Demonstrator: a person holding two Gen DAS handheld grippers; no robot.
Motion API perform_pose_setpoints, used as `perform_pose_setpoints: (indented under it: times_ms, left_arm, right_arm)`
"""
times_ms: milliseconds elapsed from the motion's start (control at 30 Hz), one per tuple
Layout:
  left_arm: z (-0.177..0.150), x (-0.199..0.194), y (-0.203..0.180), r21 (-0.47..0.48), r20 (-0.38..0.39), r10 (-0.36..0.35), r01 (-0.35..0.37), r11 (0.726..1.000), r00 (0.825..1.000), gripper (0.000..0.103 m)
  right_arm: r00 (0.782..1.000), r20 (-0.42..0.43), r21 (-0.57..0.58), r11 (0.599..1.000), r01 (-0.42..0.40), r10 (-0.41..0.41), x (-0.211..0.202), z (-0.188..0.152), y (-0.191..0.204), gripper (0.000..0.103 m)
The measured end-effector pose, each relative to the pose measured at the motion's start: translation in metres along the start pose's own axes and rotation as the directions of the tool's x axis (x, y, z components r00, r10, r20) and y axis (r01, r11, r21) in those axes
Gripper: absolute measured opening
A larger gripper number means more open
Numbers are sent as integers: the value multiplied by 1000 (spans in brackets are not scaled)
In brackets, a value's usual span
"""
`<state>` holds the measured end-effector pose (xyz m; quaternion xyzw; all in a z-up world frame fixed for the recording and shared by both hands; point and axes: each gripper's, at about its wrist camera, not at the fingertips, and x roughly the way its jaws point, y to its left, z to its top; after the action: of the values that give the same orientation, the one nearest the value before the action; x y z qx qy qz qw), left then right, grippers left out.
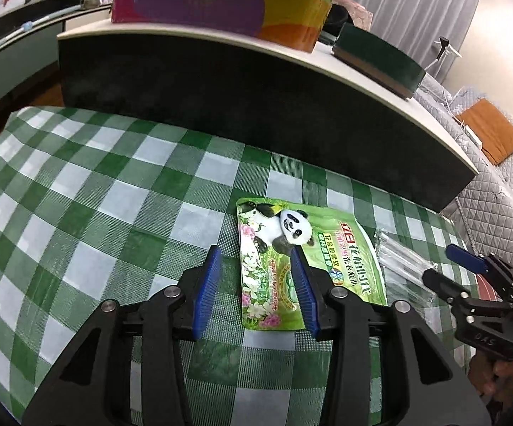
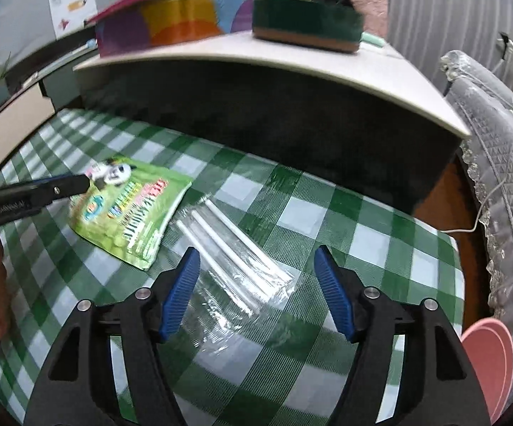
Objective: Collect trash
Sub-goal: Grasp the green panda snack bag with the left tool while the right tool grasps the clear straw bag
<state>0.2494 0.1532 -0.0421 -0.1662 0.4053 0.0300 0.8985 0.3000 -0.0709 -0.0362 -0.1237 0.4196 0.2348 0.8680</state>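
Down on the bench [image 1: 79,184] with the green checked cloth lay our trash. We held the left gripper [image 1: 256,284] over the green panda pouch [image 1: 327,248], its blue fingers [image 1: 207,284] released, with the pouch's near left edge showing between them and nothing pinched. We held the right gripper [image 2: 256,284] over the clear wrapper of white sticks [image 2: 235,248], just beside the pouch, and its fingers [image 2: 331,291] were spread wide, grasping nothing. Behind both, a shelf [image 1: 363,81] carried a colourful box [image 1: 221,0] and a dark green box [image 1: 380,60].
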Motion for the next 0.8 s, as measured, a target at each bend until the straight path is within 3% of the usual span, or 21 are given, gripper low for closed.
perform_pose_setpoints:
  times_ms: [333, 433, 600, 800]
  left_arm:
    - [-1, 12, -10, 30, -22, -22, 23, 999, 1000, 41]
    - [-3, 9, -15, 54, -23, -35, 37, 998, 999, 30]
    - [-2, -1, -20, 65, -10, -66, 66, 996, 998, 17]
    - [1, -27, -34, 110, 12, -115, 113, 987, 993, 8]
  right_arm:
    - [998, -47, -25, 998, -53, 52, 12, -8, 0, 63]
    - [997, -45, -40, 997, -69, 67, 9, -11, 4, 52]
    - [996, -56, -57, 995, -78, 75, 2, -15, 13, 21]
    - [998, -35, 5, 999, -50, 50, -20, -23, 10, 5]
